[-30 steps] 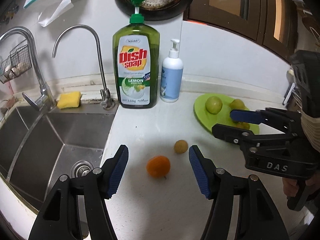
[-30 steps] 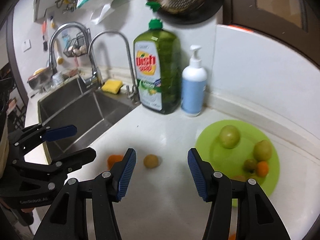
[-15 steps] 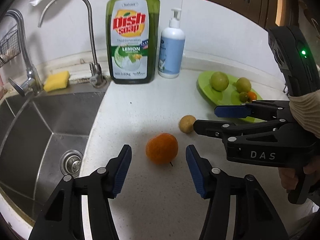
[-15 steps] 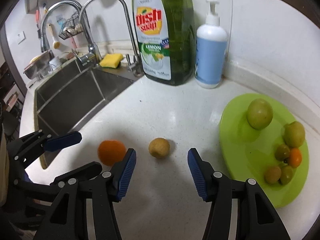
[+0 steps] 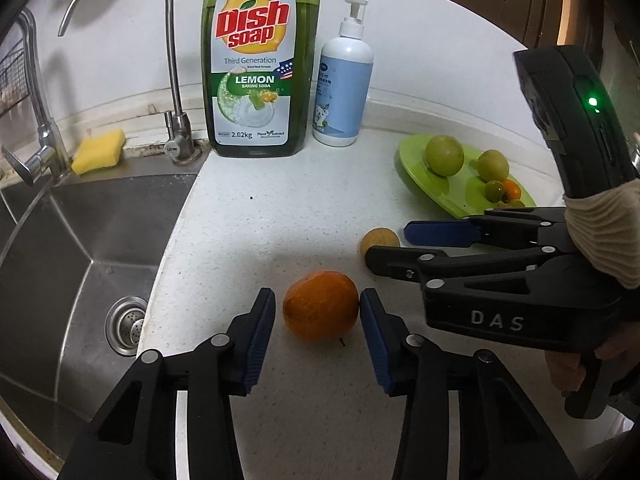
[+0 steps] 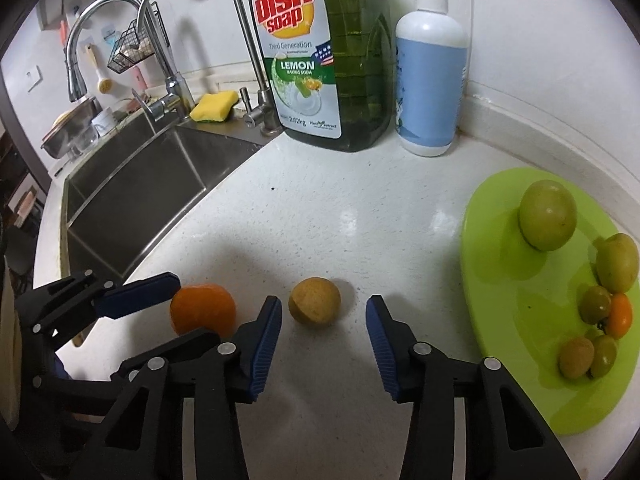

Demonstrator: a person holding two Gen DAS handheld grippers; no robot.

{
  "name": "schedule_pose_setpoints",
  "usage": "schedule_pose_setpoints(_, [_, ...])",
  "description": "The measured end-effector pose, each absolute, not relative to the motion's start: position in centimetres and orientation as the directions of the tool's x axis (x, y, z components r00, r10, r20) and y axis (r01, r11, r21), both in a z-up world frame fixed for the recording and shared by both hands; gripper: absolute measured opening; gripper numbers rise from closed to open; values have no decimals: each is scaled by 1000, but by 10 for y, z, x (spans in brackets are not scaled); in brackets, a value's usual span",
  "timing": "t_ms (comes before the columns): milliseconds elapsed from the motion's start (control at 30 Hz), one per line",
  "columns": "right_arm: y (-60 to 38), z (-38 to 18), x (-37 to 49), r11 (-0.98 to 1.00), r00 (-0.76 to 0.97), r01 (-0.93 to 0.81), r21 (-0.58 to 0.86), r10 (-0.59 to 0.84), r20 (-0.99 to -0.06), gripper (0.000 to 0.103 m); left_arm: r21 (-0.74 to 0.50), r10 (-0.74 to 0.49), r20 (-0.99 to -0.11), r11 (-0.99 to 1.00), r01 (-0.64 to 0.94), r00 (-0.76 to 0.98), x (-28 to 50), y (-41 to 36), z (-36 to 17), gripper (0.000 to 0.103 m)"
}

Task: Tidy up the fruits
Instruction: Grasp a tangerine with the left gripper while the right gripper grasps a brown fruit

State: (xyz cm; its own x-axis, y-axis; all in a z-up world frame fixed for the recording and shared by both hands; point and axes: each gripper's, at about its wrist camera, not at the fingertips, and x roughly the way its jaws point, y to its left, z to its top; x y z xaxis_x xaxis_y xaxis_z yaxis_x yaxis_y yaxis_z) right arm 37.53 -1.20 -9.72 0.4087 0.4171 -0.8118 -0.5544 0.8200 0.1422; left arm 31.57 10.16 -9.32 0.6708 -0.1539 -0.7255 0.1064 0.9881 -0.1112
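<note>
An orange (image 5: 321, 305) lies on the white counter between the fingers of my left gripper (image 5: 318, 312), which is open; the right pad seems to touch it, the left pad stands a little off. A small yellow-brown fruit (image 6: 315, 301) lies just ahead of my open right gripper (image 6: 323, 322), between its fingertips. It also shows in the left wrist view (image 5: 379, 241), partly behind the right gripper's fingers (image 5: 436, 233). The orange (image 6: 203, 309) and the left gripper's finger (image 6: 136, 299) show in the right wrist view. A green plate (image 6: 516, 304) with several fruits lies to the right.
A steel sink (image 5: 76, 240) with a drain lies left of the counter, its edge close to the orange. A large dish soap bottle (image 5: 260, 60), a white pump bottle (image 5: 344, 92), two taps and a yellow sponge (image 5: 98, 151) stand at the back by the wall.
Both grippers have moved forward and down. The left gripper's fingers now flank the orange and have narrowed. The right gripper's tips have reached the small yellow-brown fruit.
</note>
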Motion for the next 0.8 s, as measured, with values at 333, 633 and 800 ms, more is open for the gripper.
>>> schedule_pose_setpoints(333, [-3,-105,379,807,388,-572,144,422,-819,32,-107,-141,-726,990,91,673,315,103,-93,40])
schedule_pose_setpoints(633, [-5,-97,371,802,414,-585,121,423,-806,30,-105,-108,-718,993,46,687,313,109,-85,39])
schedule_pose_setpoints(800, [-16,-84,364,808,441,-578,118,431,-787,30,-105,-116,-696,993,59,708,309,105,-73,39])
